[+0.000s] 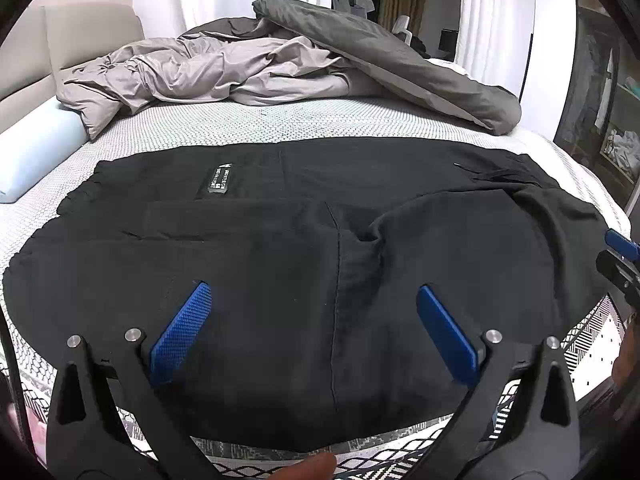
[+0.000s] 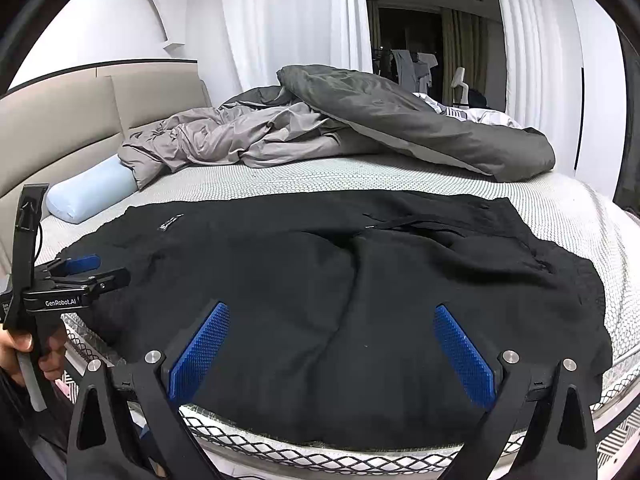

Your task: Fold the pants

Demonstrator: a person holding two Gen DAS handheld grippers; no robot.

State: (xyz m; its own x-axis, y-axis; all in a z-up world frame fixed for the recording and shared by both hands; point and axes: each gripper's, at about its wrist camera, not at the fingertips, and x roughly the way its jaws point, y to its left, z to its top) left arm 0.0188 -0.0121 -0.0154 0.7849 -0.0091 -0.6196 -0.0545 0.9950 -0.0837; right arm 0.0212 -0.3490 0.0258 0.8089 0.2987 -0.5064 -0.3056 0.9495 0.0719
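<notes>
One pair of black pants [image 1: 304, 248] is seen, spread flat across the near part of the mattress [image 1: 280, 120], with the near edge at the mattress border. Two grippers are counted. The left gripper [image 1: 314, 332] is held above the near edge of the pants with its two blue pads spread wide and nothing between them; the right gripper [image 2: 332, 344] is likewise held wide apart over the fabric, empty. One crumpled grey duvet [image 1: 360, 64] is piled at the far side of the bed, and one pale blue bolster pillow [image 2: 92, 192] is laid beside the beige padded headboard [image 2: 80, 112]. The mattress is covered in a white honeycomb-patterned fabric. White curtains [image 2: 288, 20] are hung behind the bed, and a dark doorway is seen between them. One white-lettered label [image 1: 219, 178] is sewn on the pants; its writing cannot be read. "GenRobot.AI" is printed on the left gripper's body in the right wrist view.
</notes>
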